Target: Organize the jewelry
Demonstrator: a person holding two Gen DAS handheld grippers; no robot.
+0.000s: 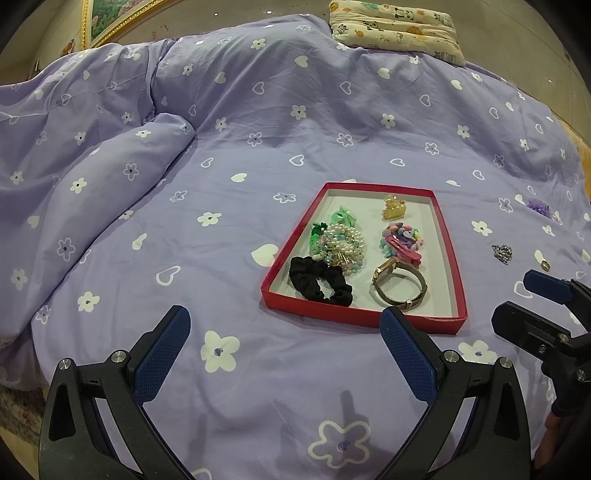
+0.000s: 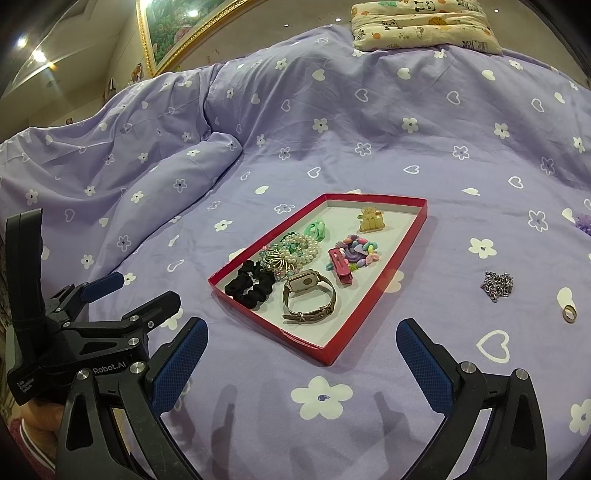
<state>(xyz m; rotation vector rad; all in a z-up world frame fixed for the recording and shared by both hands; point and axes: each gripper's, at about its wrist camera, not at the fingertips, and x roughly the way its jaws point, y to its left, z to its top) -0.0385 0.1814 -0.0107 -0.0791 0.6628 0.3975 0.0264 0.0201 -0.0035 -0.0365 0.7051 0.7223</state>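
Observation:
A shallow red box (image 1: 354, 317) (image 2: 376, 295) lies on the purple bedspread. Inside it are a black scrunchie (image 1: 319, 286) (image 2: 248, 285), a pearl bead cluster (image 1: 341, 245) (image 2: 297, 251), a watch (image 1: 399, 286) (image 2: 308, 297), a pink clip (image 1: 402, 251) (image 2: 341, 267), coloured beads (image 2: 360, 249), a yellow claw clip (image 1: 393, 208) (image 2: 371, 219) and a green tie (image 1: 343, 216). Right of the box lie a silver chain (image 1: 501, 254) (image 2: 498, 285), a ring (image 1: 545, 265) (image 2: 569, 314) and a purple scrunchie (image 1: 539, 206). My left gripper (image 1: 284, 328) and right gripper (image 2: 303, 341) hover open before the box, holding nothing.
A rolled fold of the duvet (image 1: 110, 177) rises at the left. A patterned pillow (image 1: 399, 29) (image 2: 424, 26) lies at the far end. A gold-framed picture (image 2: 177, 33) hangs on the wall behind. A hand (image 2: 40, 417) holds the left gripper's body.

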